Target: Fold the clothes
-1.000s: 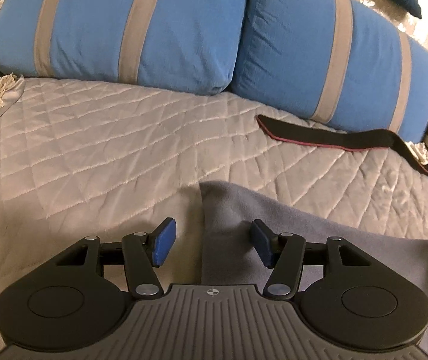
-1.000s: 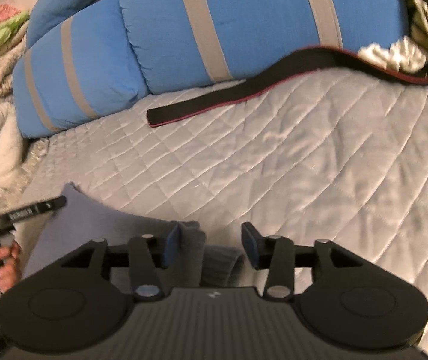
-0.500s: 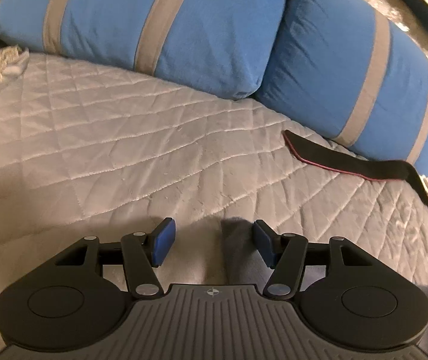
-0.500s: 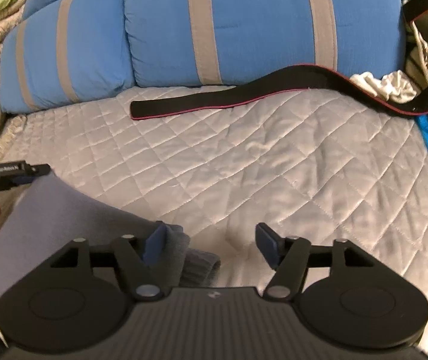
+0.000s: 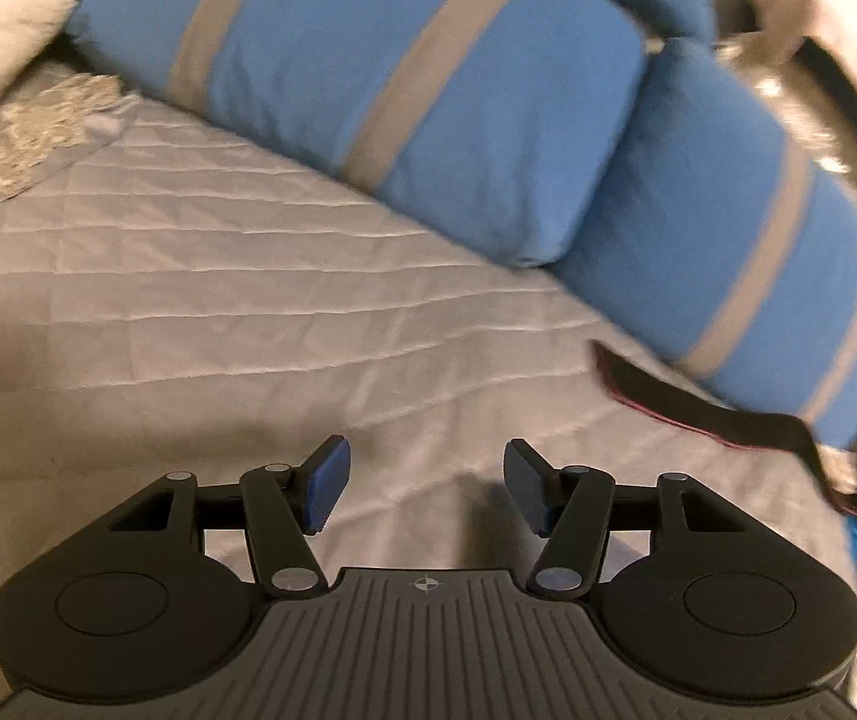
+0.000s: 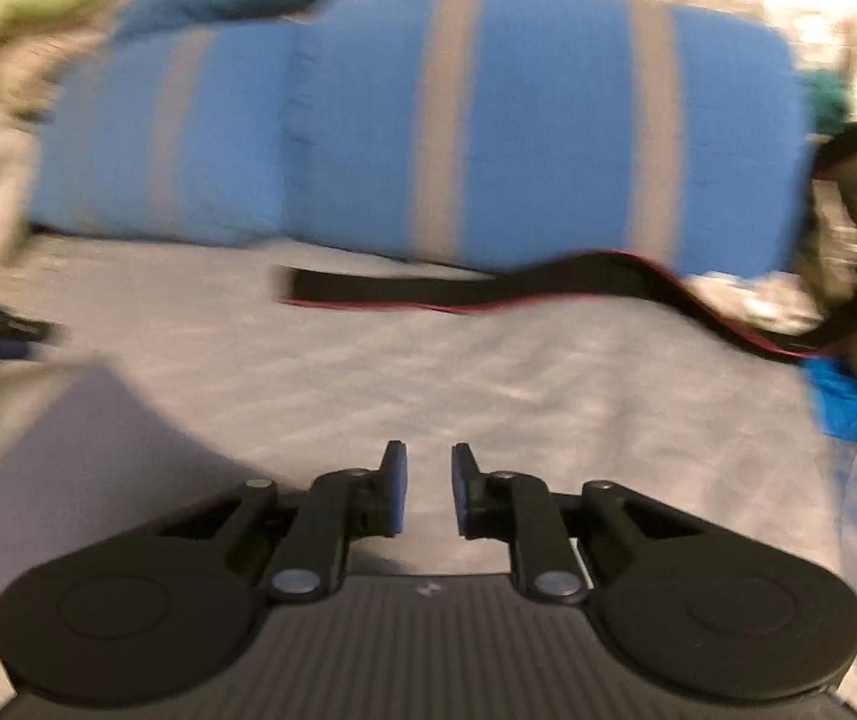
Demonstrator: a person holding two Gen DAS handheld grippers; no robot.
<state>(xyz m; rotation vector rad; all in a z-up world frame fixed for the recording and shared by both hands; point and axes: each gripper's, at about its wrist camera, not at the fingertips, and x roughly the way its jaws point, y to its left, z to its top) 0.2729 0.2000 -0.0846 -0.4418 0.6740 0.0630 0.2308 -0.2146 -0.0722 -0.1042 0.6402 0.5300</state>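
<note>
While the grey garment [image 6: 68, 420] is lying flat on the quilted bed [image 5: 248, 300], the right gripper [image 6: 426, 495] is closing its jaws on nothing; the left gripper [image 5: 422, 492] is hovering half open, empty, probably between folds.

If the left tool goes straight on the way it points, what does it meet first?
Probably the quilted bedspread, since the left tool points down at bare quilt, its jaws apart and empty. The blue pillows lie beyond.

quilted matt bedspread [image 5: 200, 276] — soft cloth pillows [image 5: 416, 90]
</note>
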